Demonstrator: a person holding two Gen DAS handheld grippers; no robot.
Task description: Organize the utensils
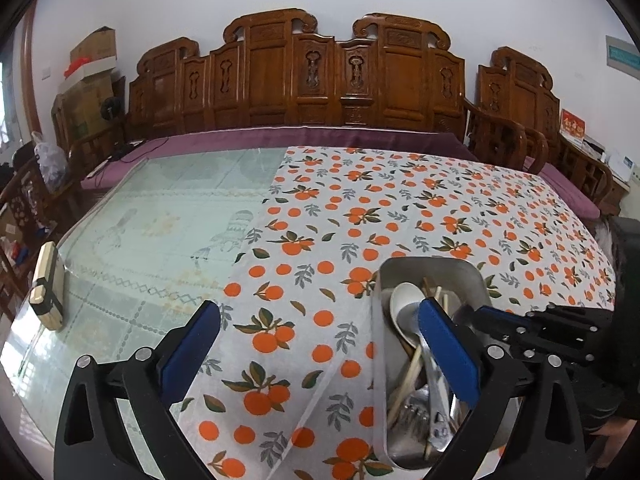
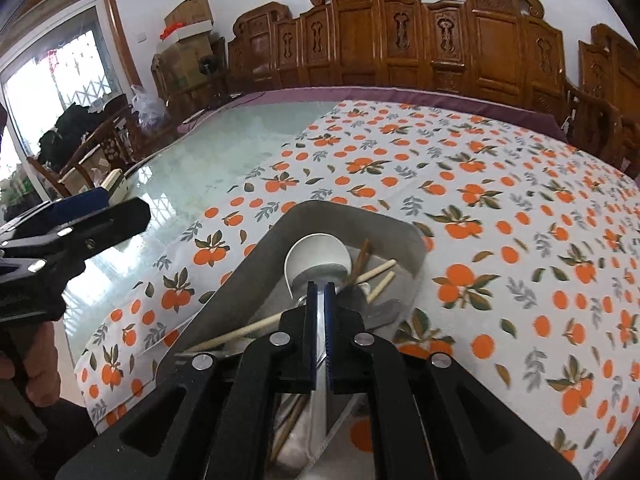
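Two grippers we hold over a metal tray (image 2: 248,264) of utensils on an orange-print tablecloth (image 1: 320,208). Our left gripper (image 1: 320,344) is spread wide, empty, above the tray's near-left edge. Our right gripper (image 2: 319,292) is nearly pressed together, pinching a metal spoon's handle (image 2: 320,320) beside a white spoon (image 2: 316,256) and chopsticks (image 2: 376,276).

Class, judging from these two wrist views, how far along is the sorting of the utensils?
Done: nothing visibly sorted; the spoons, chopsticks and forks still lie jumbled in the metal tray. In hand: the right gripper is closed on a metal spoon handle above the white spoon; the left gripper stands open beside the tray. Left: practically everything.
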